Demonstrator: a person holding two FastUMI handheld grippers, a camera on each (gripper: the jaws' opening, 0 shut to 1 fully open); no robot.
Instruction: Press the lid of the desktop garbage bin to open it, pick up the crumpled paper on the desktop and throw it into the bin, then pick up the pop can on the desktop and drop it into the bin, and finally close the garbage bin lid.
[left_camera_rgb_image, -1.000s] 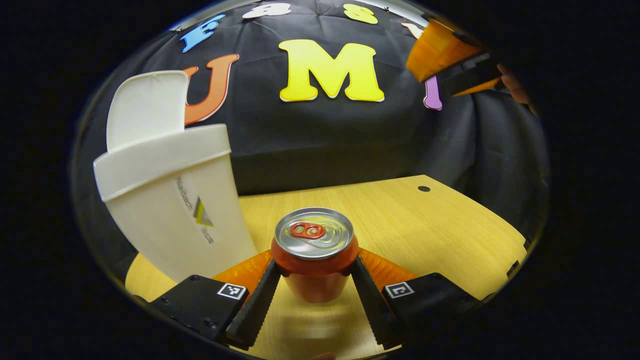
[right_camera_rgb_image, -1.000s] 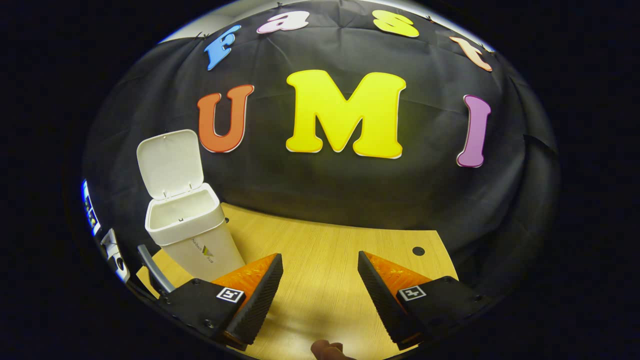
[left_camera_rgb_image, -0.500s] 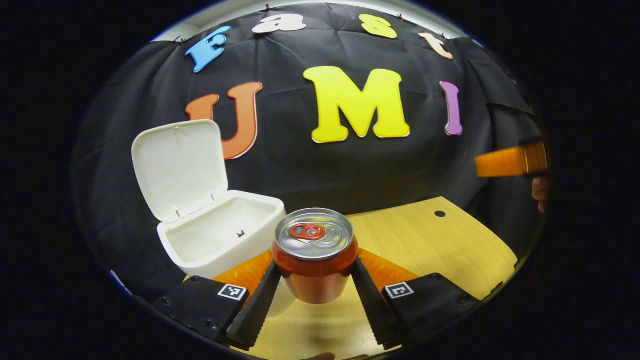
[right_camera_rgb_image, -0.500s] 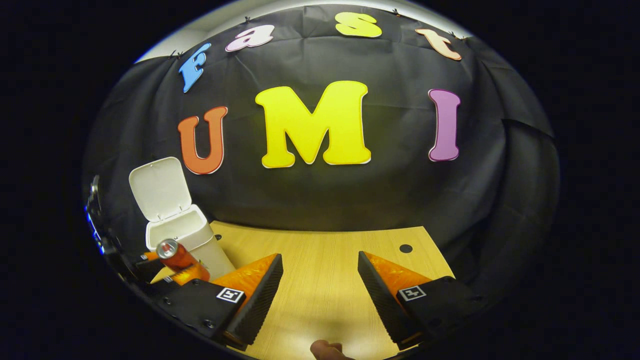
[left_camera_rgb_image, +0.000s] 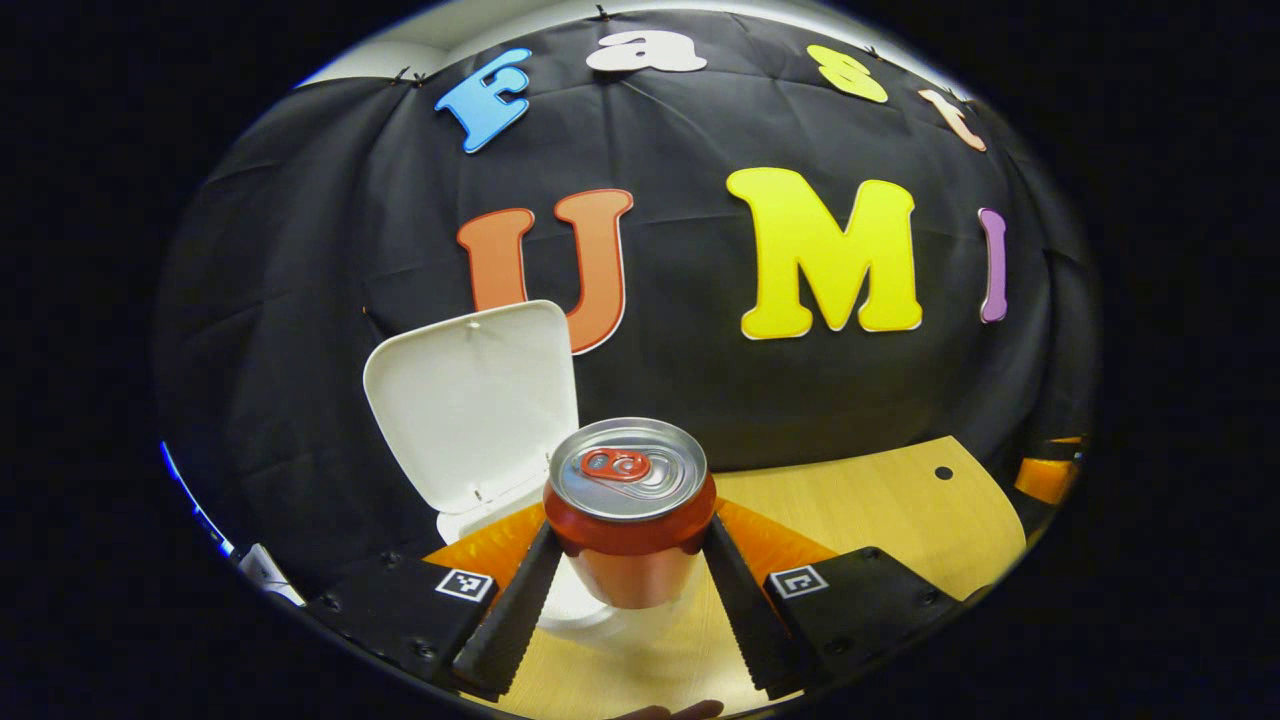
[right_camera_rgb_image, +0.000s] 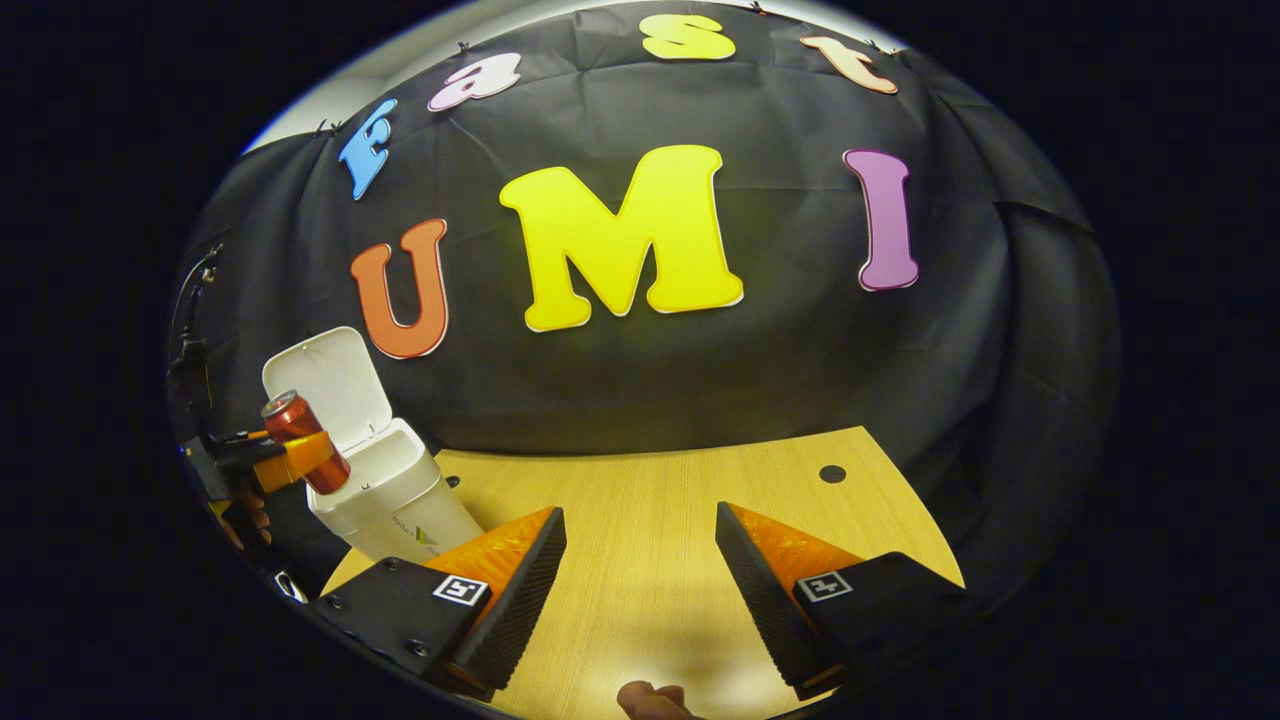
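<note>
1. The left gripper (left_camera_rgb_image: 628, 590) is clamping the pop can (left_camera_rgb_image: 630, 510) upright, just over the open garbage bin (right_camera_rgb_image: 385, 495).
2. The right gripper (right_camera_rgb_image: 640, 580) is hovering above the desktop (right_camera_rgb_image: 650, 500), fingers apart.

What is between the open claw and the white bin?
Just bare wooden table. In the right gripper view, nothing sits between the right claw and the bin.

Recording booth, staged desktop setting: black cloth wall (right_camera_rgb_image: 700, 380) draped behind 1 light wood-grain desk (right_camera_rgb_image: 650, 520) with a round cable hole (right_camera_rgb_image: 832, 474); 1 white desktop bin (right_camera_rgb_image: 385, 490) on it.
</note>
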